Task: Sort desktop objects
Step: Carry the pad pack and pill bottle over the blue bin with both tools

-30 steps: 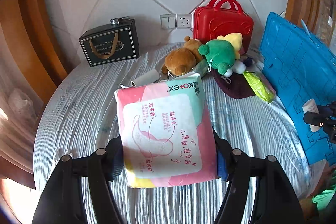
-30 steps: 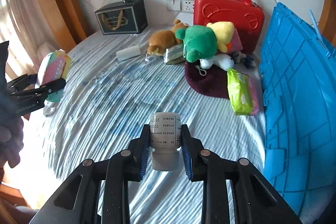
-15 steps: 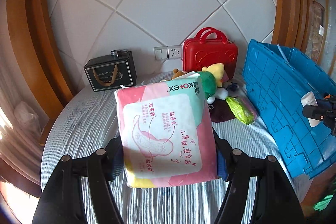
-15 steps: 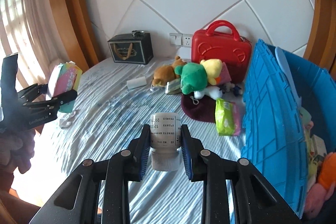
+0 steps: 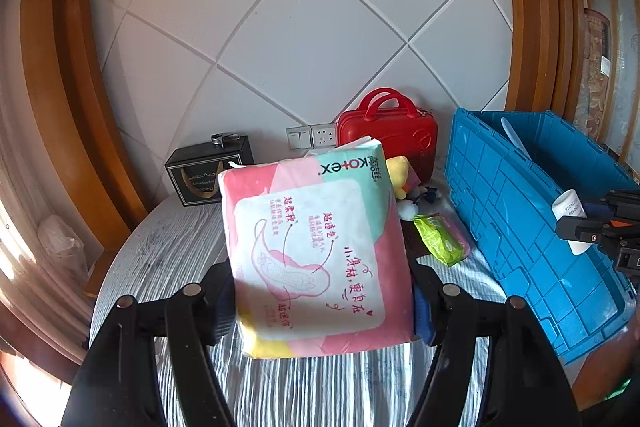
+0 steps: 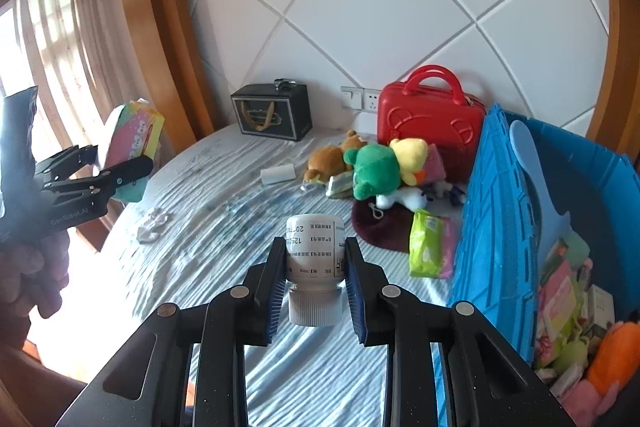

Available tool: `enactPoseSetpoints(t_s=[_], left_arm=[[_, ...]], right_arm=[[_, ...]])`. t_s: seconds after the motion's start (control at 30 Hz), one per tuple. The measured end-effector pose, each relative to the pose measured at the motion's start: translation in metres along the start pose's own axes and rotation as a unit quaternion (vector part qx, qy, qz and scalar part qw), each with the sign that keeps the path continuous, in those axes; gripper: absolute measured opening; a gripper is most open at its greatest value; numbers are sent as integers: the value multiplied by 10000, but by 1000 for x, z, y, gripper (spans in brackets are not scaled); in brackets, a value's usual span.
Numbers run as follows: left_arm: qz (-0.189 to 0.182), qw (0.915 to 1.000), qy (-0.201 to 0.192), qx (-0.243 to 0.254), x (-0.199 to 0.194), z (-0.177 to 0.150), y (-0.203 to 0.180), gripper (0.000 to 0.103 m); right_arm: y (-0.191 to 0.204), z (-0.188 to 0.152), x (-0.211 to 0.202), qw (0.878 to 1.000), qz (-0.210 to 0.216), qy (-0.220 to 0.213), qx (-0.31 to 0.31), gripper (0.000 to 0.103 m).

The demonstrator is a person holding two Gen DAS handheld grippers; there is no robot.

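My left gripper (image 5: 320, 291) is shut on a pink and mint pack of sanitary pads (image 5: 316, 251), held high over the round striped table (image 5: 160, 259). The same pack (image 6: 132, 143) and left gripper (image 6: 116, 167) show at the left of the right wrist view, with a hand below. My right gripper (image 6: 316, 267) is shut on a small white bottle (image 6: 315, 259), cap toward the camera; that bottle (image 5: 570, 219) also appears at the right edge of the left wrist view. A blue crate (image 6: 520, 227) with several items inside stands on the right.
At the back of the table are a red case (image 6: 428, 123), a black gift box (image 6: 272, 111), a pile of plush toys (image 6: 372, 167), a green pack (image 6: 426, 243) on a dark red cloth, a small white box (image 6: 278, 174) and a crumpled white bit (image 6: 152, 225).
Both grippers have risen with their loads. The table and its objects have dropped lower and look smaller in both views, and the inside of the blue crate has come into sight.
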State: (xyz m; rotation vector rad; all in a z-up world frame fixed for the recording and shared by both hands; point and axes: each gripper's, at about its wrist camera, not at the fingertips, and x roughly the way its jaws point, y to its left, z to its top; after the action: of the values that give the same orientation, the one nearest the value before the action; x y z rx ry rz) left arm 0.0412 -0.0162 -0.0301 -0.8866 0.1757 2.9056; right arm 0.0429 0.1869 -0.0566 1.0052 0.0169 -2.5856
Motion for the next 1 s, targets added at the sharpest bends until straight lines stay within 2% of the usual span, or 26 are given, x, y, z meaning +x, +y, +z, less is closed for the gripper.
enactPoseSetpoints(t_s=[0.27, 0.6, 0.8, 1.0], left_arm=[[-158, 9997, -147, 73, -14, 13, -44, 67], [-578, 9970, -338, 378, -14, 42, -116, 67], [-1012, 9912, -422, 741, -7, 67, -169, 67], [-1393, 9801, -590, 1284, 6, 90, -230, 67]], right_arm=[[-29, 6, -35, 9995, 68, -297, 117, 27], [-84, -4, -83, 9965, -245, -643, 468, 27], [-128, -17, -100, 9927, -542, -787, 742, 27], [-182, -36, -120, 9849, -1005, -937, 1057, 27]])
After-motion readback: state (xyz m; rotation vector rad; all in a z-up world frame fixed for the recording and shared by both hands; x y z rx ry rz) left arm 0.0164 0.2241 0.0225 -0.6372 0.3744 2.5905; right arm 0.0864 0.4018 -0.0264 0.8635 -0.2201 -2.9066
